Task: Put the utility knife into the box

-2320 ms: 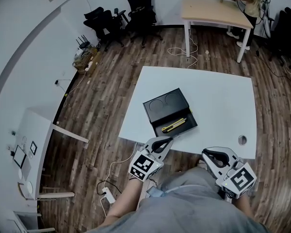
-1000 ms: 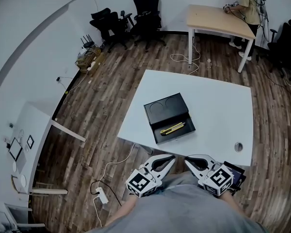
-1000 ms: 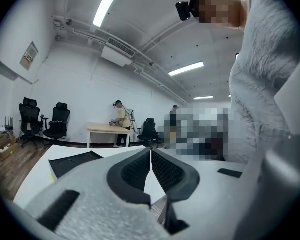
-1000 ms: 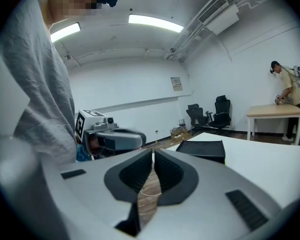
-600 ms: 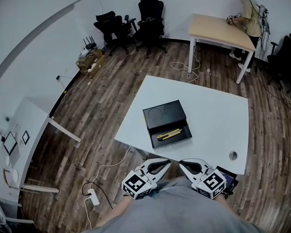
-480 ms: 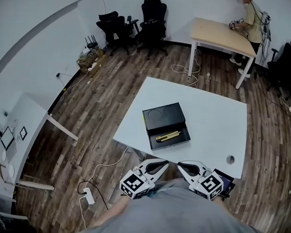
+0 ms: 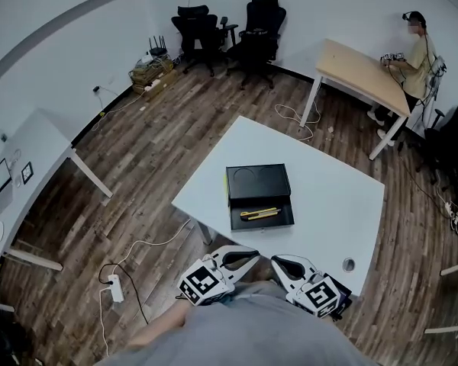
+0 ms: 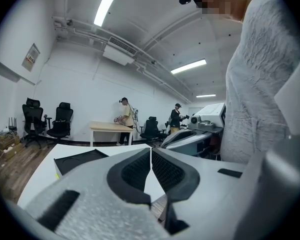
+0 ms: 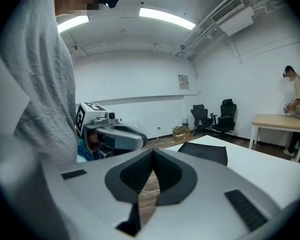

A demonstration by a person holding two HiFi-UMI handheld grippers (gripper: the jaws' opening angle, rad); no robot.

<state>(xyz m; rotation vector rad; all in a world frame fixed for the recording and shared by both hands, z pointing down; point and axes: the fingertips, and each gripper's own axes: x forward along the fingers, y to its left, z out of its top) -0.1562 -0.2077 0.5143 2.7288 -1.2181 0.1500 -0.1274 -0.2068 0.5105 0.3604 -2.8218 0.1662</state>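
The utility knife (image 7: 258,213) lay in the box (image 7: 261,225), so the job looked done. The left gripper (image 7: 253,255) and right gripper (image 7: 275,261) were closed and empty, with nothing next but rest.

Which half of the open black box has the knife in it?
The half of the box lower in the head view: the yellow knife lies in it. The upper half shows only two round recesses.

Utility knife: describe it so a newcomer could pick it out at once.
Find the white table in the middle of the room, with a black box open on it. The utility knife lies in the box's half nearer the person. It is slim and yellow, the only coloured thing in the box.
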